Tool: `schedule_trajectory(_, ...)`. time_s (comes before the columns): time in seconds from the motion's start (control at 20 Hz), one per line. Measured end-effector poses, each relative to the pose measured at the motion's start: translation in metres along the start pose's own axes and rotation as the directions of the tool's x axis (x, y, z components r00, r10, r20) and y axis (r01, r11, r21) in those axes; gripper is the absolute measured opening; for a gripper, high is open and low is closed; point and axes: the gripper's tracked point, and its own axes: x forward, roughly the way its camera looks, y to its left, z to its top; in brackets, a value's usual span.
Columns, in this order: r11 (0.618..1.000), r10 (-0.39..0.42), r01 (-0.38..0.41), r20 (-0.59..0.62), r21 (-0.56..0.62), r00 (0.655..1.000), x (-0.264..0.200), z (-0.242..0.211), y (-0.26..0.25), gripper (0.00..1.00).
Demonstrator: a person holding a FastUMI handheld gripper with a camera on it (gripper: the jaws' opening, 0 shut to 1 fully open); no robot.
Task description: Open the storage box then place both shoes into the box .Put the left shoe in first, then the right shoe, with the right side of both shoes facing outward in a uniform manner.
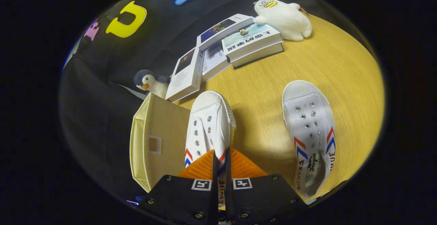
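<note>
Your tool (221, 165) seems clenched on the shoe's (208, 126) side, lifting it toward the open box (160, 143) on the left.

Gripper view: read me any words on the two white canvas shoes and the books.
"UE": end of a word on the free white canvas shoe, along its side; rest unclear.
Its insole print: too warped.
Spine of the stacked books: too small.
Other white shoe, pinched by the gripper: print half hidden.
</note>
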Motion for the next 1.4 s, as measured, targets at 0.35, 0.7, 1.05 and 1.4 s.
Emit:
schedule_trajectory(0.35, 0.996, 0.086, -0.085, 0.036, -0.015, 0.996, -0.034, 0.019, 0.058, 0.09)
schedule_trajectory(0.7, 0.989, 0.132, -0.13, 0.033, -0.065, 0.991, -0.035, 0.019, 0.116, 0.08)
schedule_trajectory(1.05, 0.986, 0.126, -0.126, -0.007, -0.111, 0.992, -0.001, -0.004, 0.159, 0.08)
schedule_trajectory(1.4, 0.987, 0.102, -0.104, -0.021, -0.123, 0.995, 0.037, -0.027, 0.184, 0.09)
